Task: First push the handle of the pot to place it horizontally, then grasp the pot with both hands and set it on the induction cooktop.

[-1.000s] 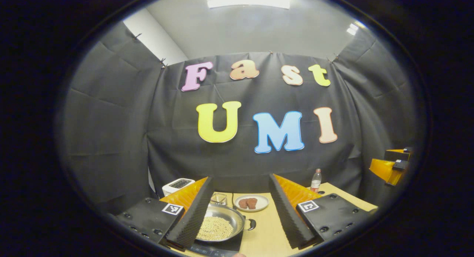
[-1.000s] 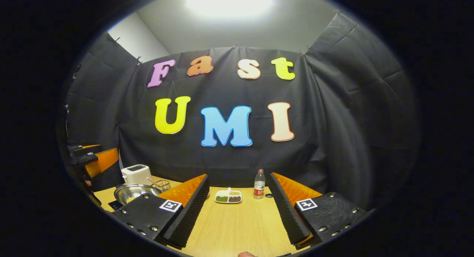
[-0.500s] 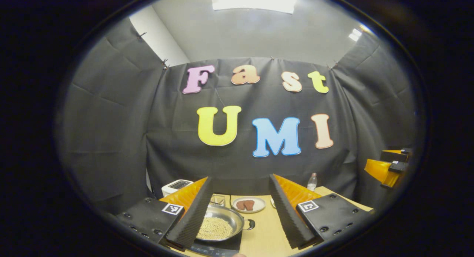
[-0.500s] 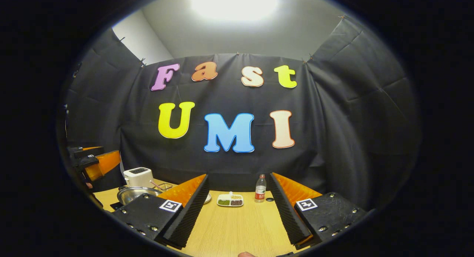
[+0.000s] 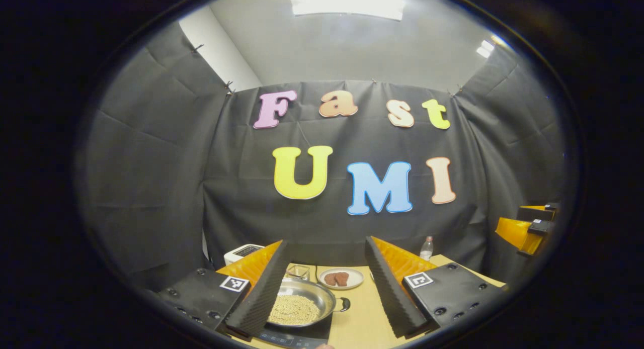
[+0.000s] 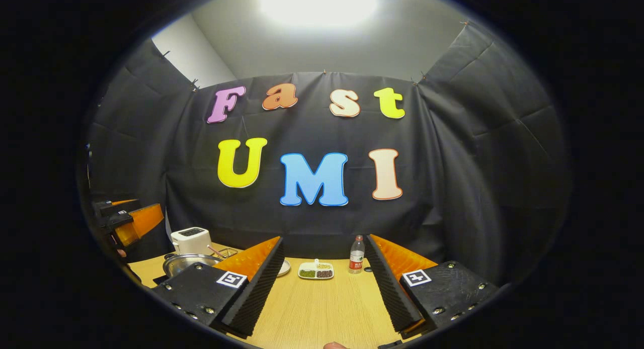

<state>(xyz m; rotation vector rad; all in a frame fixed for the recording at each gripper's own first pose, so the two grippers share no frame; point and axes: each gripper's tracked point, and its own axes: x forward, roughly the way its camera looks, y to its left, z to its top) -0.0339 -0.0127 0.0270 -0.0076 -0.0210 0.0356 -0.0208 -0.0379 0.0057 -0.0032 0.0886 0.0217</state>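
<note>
In the right gripper view, bare wooden table (image 6: 327,303) lies open between the spread fingers up to a divided snack dish (image 6: 316,270) and a water bottle (image 6: 356,254) at the far edge. In the left gripper view, the pot (image 5: 302,304) on the induction cooktop (image 5: 307,333) occupies the near-left table; a glass (image 5: 298,271), a plate of meat (image 5: 341,278) and a toaster (image 5: 241,252) stand behind it.

The left claw (image 5: 327,288) gapes above the surface (image 5: 359,319); the bean-filled pot (image 5: 301,309) sits on the induction cooktop (image 5: 302,334) at 6 o'clock.
</note>
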